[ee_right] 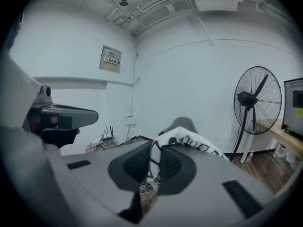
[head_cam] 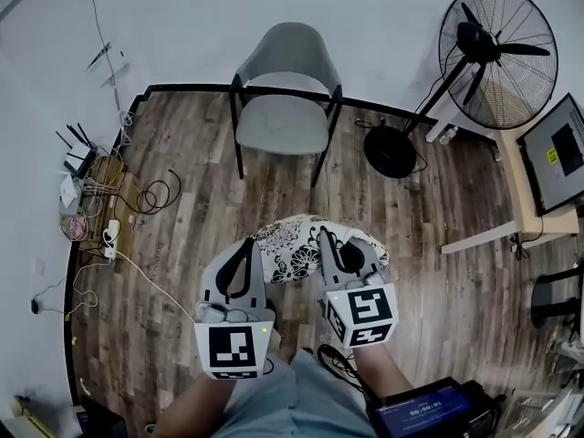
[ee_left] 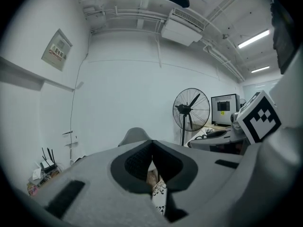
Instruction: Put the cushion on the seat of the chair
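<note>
A person stands on a wooden floor (head_cam: 182, 272) and holds a white cushion (head_cam: 294, 252) with a black floral print in the air between two handheld tools. The left claw (head_cam: 248, 245) is pinched tight on the cushion's left edge and the right claw (head_cam: 325, 235) is pinched tight on its right edge. Ahead and well apart from the cushion, a grey chair (head_cam: 283, 121) with dark legs faces the person, and the cushion is not on its seat. Only the head view shows the router and tangled cables (head_cam: 91, 199) by the left wall, and the monitor (head_cam: 558, 153) on a pale surface (head_cam: 525, 203) beside a standing fan (head_cam: 497, 53). The left gripper view shows a thin strip of patterned fabric (ee_left: 159, 193) clamped between the dark pads, the chair back (ee_left: 136, 136) just above the jaws, and a marker cube (ee_left: 258, 118) at the right. In the right gripper view the cushion (ee_right: 189, 140) bulges up over the jaws and hides most of the chair (ee_right: 183, 123). A wall sign (ee_right: 110, 59) hangs high at the left
</note>
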`<state>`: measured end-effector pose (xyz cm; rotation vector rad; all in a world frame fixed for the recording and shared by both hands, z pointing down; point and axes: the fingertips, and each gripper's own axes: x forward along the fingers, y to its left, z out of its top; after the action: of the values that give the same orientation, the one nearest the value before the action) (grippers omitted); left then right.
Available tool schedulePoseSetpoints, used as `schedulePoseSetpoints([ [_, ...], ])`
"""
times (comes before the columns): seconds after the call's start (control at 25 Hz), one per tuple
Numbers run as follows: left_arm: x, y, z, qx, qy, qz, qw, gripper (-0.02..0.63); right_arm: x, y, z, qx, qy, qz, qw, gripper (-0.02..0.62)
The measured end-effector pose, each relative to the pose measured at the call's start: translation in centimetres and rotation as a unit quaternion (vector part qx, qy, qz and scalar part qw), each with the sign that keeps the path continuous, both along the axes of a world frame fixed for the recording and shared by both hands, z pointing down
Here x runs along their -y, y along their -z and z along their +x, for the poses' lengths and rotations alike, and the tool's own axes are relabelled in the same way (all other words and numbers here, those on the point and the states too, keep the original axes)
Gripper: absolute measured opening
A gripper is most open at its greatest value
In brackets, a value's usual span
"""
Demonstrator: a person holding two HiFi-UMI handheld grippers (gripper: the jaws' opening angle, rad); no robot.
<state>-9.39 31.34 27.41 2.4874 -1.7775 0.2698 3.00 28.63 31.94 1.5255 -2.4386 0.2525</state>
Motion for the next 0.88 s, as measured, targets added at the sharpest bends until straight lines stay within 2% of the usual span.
schedulePoseSetpoints([
  [0.2, 4.0, 2.1, -1.9, -0.004, -0.009, 0.020, 0.9997, 0.002, 3.9, 2.1, -1.4, -0.002, -0.014, 0.023, 1.000, 0.015],
  [0.44, 7.1, 2.2, -3.5, 0.005, -0.016, 0.029, 0.9994, 0.003, 7.2, 3.4, -1.9, -0.002, -0.027, 0.036, 0.999, 0.015],
  [0.88, 12.4, -0.1, -1.2, 0.015, -0.047, 0.000, 0.9988, 0.002, 11.6, 1.8, 0.3, 0.001, -0.054, 0.018, 0.998, 0.015],
])
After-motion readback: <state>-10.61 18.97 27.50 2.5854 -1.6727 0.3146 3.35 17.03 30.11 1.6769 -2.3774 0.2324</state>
